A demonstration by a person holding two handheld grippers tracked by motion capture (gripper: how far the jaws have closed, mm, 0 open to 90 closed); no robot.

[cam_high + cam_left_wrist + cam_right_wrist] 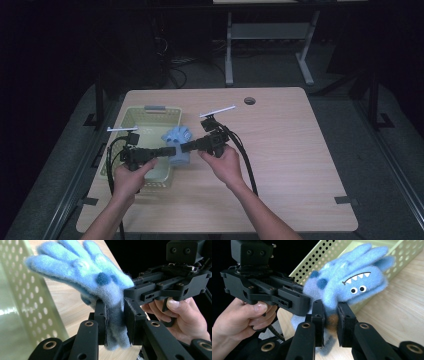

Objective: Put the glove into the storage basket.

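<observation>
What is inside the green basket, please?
The green basket seems to have a bare floor at its far end. Its near part is covered by the left tool and hand, so unknown.

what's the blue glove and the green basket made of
Blue glove: looks like fuzzy knitted or fleece fabric, matt, with loose fibres at its edges and a stitched-on monster face. Green basket: probably moulded plastic, pale with a slight sheen, its walls punched with regular round holes.
</observation>
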